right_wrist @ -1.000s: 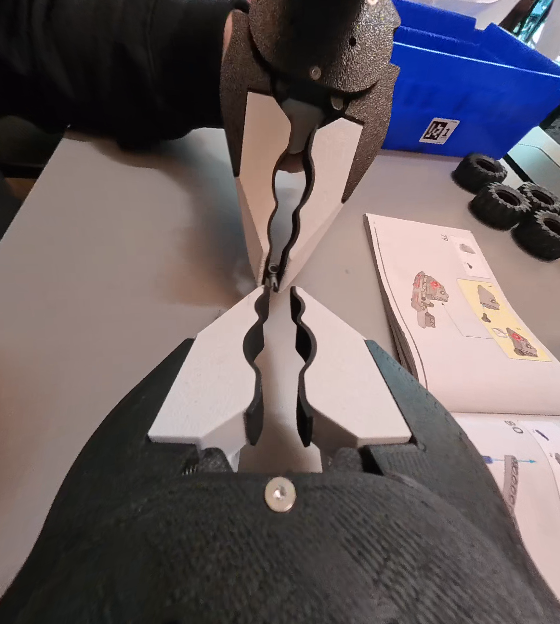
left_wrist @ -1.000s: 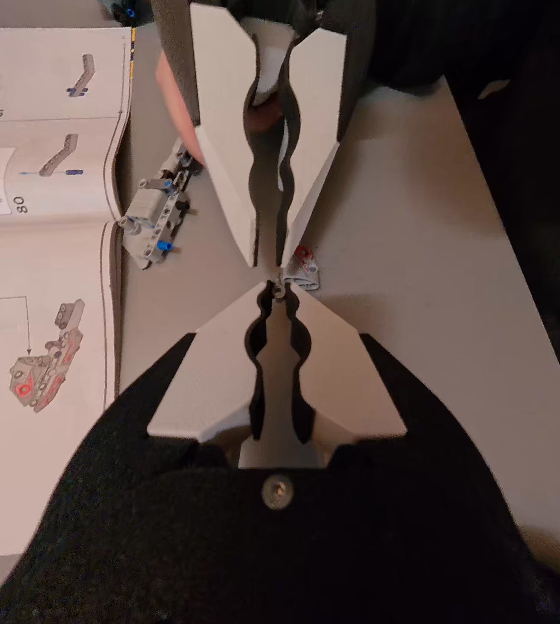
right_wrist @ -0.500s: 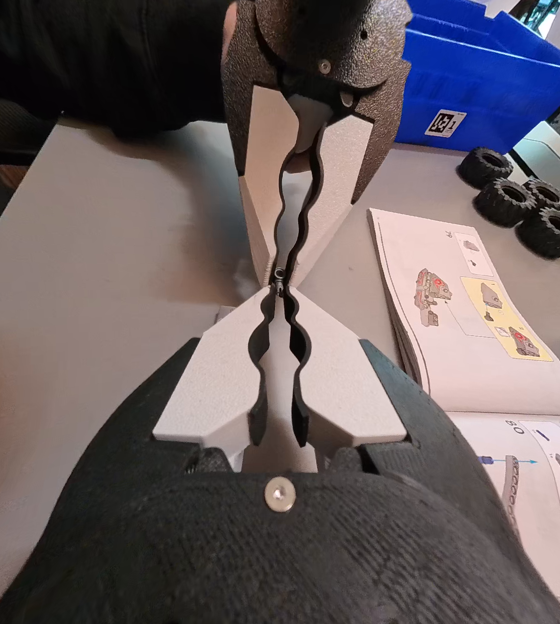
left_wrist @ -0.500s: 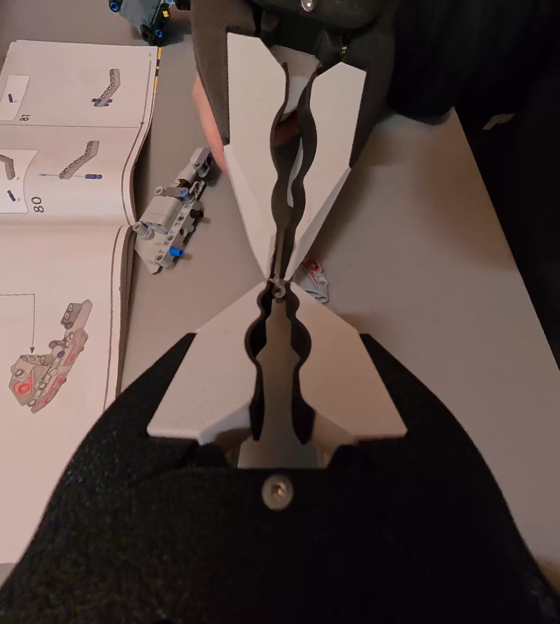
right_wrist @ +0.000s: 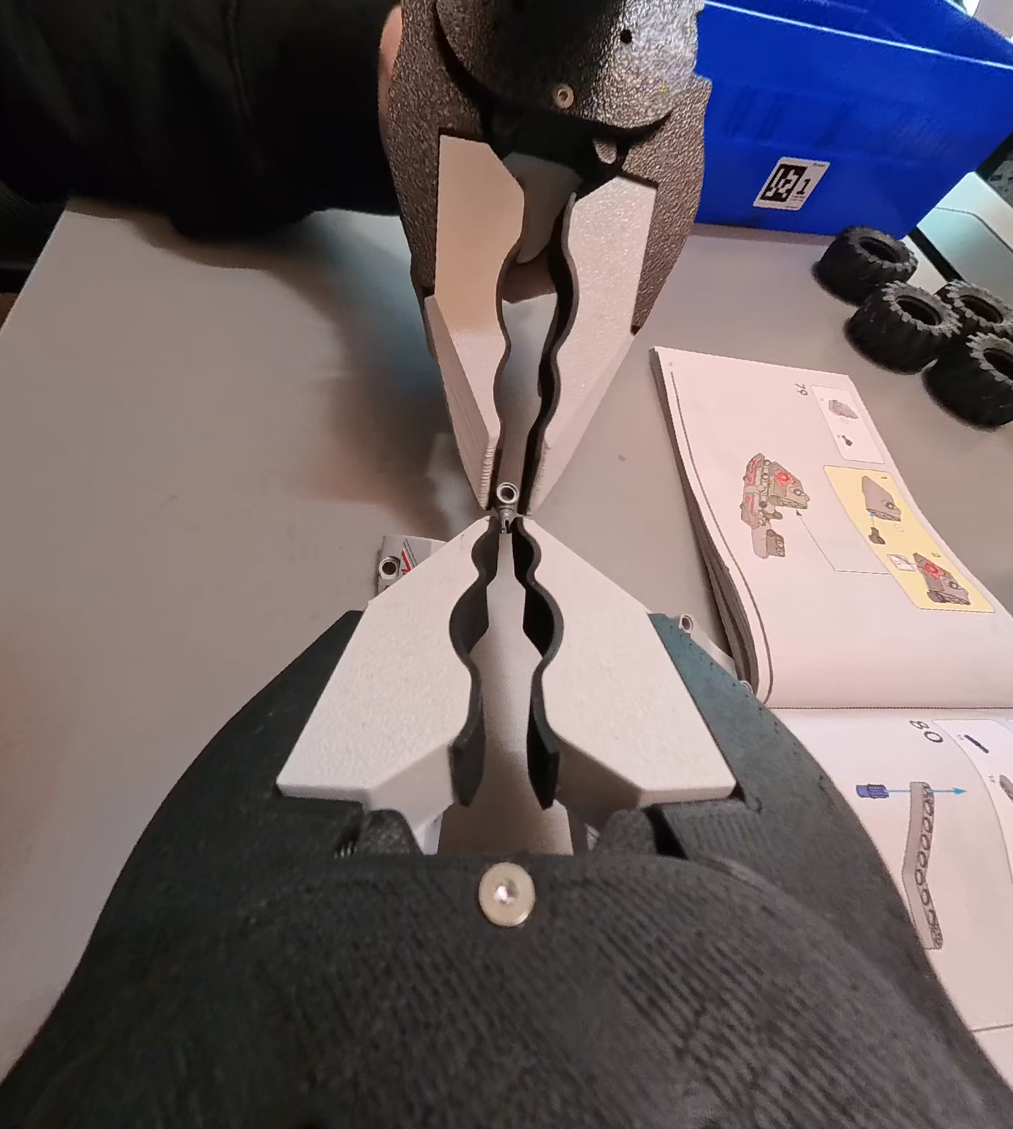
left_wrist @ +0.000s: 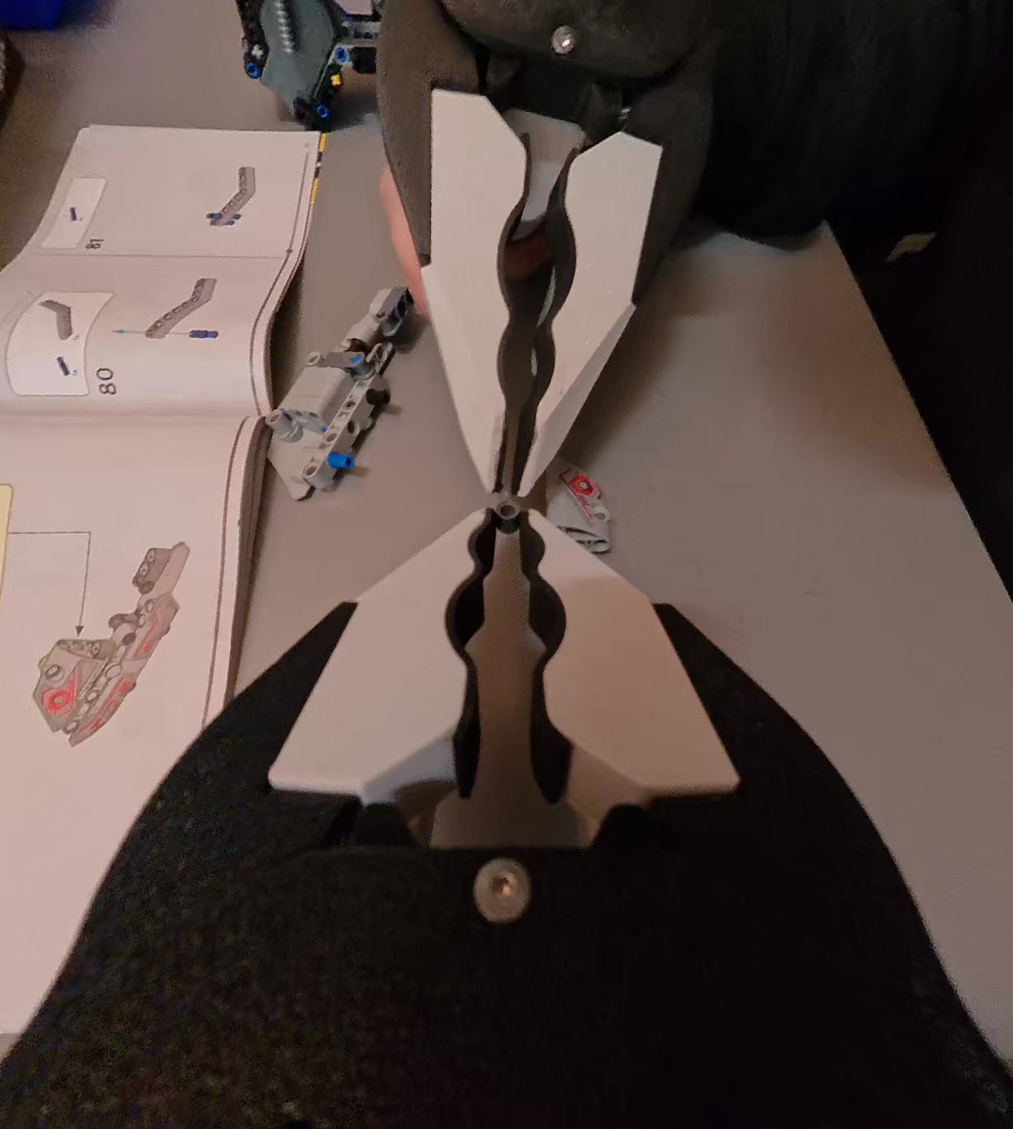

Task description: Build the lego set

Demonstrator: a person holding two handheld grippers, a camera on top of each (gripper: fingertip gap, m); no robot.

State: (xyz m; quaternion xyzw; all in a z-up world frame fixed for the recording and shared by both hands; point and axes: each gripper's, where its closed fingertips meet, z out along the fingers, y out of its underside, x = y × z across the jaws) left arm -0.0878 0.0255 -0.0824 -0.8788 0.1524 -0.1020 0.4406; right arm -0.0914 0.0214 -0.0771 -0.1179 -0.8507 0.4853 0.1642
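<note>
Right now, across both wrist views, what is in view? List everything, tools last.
table: one, light grey, under everything.
instruction booklet: one, white, open, beside the tools.
grey subassembly: one, grey with blue pins, at the booklet's edge.
stickered panel: one, grey and red, flat under the tool tips.
dark model: one, beyond the booklet.
tyres: four, black, clustered by the bin.
bin: one, blue, far edge.
small connector: one, grey, pinched between both tools.
left tool: shut.
right tool: shut.

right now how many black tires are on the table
4, clustered at the table's far right by the blue bin: tires at and. More could lie beyond the frame edge.
</note>
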